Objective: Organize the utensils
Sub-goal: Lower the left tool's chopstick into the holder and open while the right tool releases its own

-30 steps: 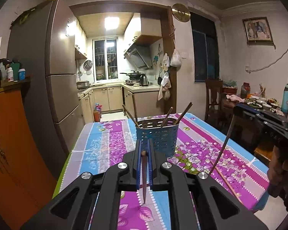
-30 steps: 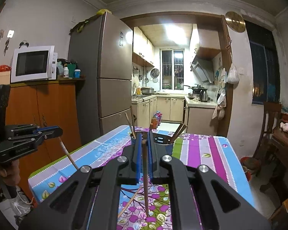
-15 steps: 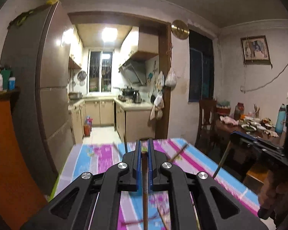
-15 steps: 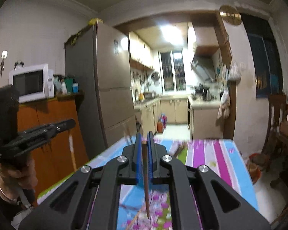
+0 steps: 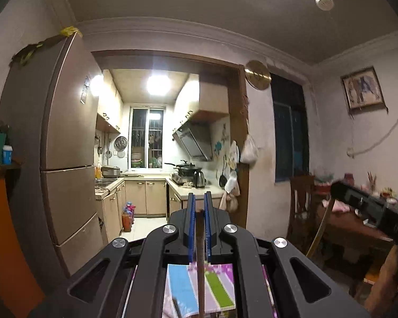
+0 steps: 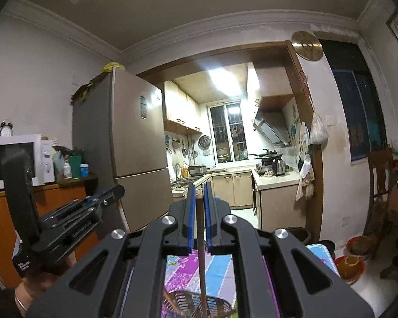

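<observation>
Kitchen doorway ahead, chopsticks in both grippers

Floral tablecloth lies below us. Our left gripper is clamped on a chopstick hanging above the cloth. Our right gripper pinches another chopstick, its lower end inside the slotted utensil holder

The picture's bottom edge cuts off the utensil basket and both chopsticks' lower ends.
</observation>
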Action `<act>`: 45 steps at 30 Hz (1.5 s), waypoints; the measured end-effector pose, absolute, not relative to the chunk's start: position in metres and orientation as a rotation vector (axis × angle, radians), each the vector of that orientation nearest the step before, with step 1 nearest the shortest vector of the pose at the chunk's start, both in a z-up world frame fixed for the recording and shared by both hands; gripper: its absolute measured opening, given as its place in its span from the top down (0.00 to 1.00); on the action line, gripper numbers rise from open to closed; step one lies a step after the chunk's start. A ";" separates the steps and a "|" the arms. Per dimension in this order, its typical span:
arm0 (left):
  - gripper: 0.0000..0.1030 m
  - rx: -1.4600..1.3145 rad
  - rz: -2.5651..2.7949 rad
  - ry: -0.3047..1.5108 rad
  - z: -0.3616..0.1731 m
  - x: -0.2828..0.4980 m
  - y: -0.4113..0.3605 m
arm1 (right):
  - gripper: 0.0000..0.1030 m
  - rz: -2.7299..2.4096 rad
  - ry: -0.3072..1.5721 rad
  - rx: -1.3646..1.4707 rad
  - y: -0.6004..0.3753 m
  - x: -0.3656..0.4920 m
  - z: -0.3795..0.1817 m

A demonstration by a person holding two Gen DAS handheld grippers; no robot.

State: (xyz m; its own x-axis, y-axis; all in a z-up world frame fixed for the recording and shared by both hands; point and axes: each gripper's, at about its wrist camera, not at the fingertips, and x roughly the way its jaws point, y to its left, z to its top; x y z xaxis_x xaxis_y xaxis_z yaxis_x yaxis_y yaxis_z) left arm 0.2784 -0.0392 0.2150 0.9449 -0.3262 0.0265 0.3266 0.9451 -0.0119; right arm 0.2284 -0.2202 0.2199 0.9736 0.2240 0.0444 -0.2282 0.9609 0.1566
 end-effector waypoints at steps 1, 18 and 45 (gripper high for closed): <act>0.92 -0.030 -0.334 -0.026 0.213 0.287 -0.041 | 0.95 0.223 -0.022 0.173 -0.222 0.238 0.215; 0.92 -0.091 -0.295 0.154 0.086 0.356 -0.025 | 0.95 0.164 0.244 0.351 -0.228 0.316 0.083; 0.38 0.219 -0.091 0.029 0.102 0.096 0.083 | 0.22 -0.202 0.165 0.103 -0.359 0.031 0.091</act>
State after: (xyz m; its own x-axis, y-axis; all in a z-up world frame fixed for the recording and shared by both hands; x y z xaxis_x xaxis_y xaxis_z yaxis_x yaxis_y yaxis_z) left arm 0.0965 0.0834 0.1019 0.9955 -0.0866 -0.0385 0.0929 0.9720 0.2160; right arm 0.0313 -0.3588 0.0907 0.9662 -0.1909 -0.1730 0.2078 0.9745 0.0850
